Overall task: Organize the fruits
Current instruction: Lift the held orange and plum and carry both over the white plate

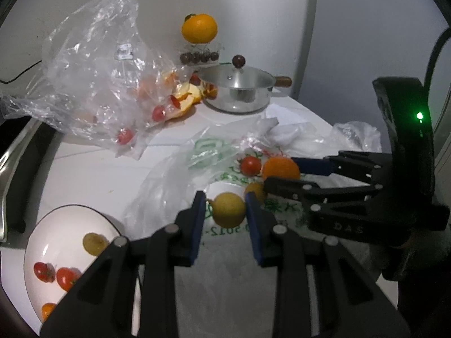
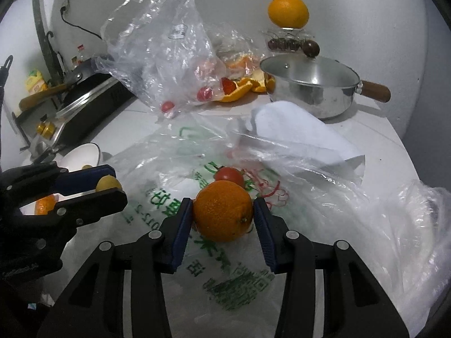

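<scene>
My left gripper (image 1: pixel 225 195) is shut on a small yellow fruit (image 1: pixel 228 209) and holds it above a printed plastic bag (image 1: pixel 214 233). A white plate (image 1: pixel 56 239) at the lower left carries two cherry tomatoes (image 1: pixel 66 277), another yellow fruit and an orange piece. My right gripper (image 2: pixel 223 201) is shut on an orange (image 2: pixel 222 211) over the same bag (image 2: pixel 225 276); both blue pads press on its sides. A cherry tomato (image 2: pixel 229 176) lies just behind it. The right wrist view shows the left gripper (image 2: pixel 117 183) at the left with its yellow fruit (image 2: pixel 108 183).
A steel pot (image 1: pixel 239 84) with lid and wooden handle stands at the back. A big orange (image 1: pixel 199 28) sits on a glass stand behind it. A clear bag (image 1: pixel 93 84) with tomatoes and orange peels (image 1: pixel 186 98) lies at the back left. A stove (image 2: pixel 93 95) borders the left.
</scene>
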### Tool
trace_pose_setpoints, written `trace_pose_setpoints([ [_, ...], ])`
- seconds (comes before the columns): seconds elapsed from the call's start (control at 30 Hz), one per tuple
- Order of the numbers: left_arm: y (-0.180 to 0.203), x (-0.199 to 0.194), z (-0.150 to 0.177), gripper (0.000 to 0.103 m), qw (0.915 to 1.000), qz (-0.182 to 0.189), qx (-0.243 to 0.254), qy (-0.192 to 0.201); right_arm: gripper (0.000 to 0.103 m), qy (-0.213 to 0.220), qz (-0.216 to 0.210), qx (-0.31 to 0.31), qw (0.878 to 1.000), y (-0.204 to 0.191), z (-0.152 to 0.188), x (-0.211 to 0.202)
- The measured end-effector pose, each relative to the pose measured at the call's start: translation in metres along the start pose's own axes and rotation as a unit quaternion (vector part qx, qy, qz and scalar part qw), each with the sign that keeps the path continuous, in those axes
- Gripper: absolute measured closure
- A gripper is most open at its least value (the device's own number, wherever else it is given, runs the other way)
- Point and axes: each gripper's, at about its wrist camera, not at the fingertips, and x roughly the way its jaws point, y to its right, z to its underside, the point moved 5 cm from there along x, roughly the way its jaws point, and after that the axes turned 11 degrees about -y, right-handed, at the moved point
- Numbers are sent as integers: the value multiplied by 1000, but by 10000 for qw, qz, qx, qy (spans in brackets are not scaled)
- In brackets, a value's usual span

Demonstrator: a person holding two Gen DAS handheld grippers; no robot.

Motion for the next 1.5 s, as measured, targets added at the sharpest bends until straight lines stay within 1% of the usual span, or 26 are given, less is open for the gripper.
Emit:
trace_pose_setpoints([
  [0.6,5,-57,17,74,9993,-81,31,358,57,348,89,-143,9993,-34,13,-54],
  [1.07,-6,-99,35,74,9979,-210,-99,613,57,626,91,-359,9973,-69,16,-87],
  [1.5,-21,-133,54,73,9961,-329,-179,801,57,746,43,-578,9955,-107,19,-103],
])
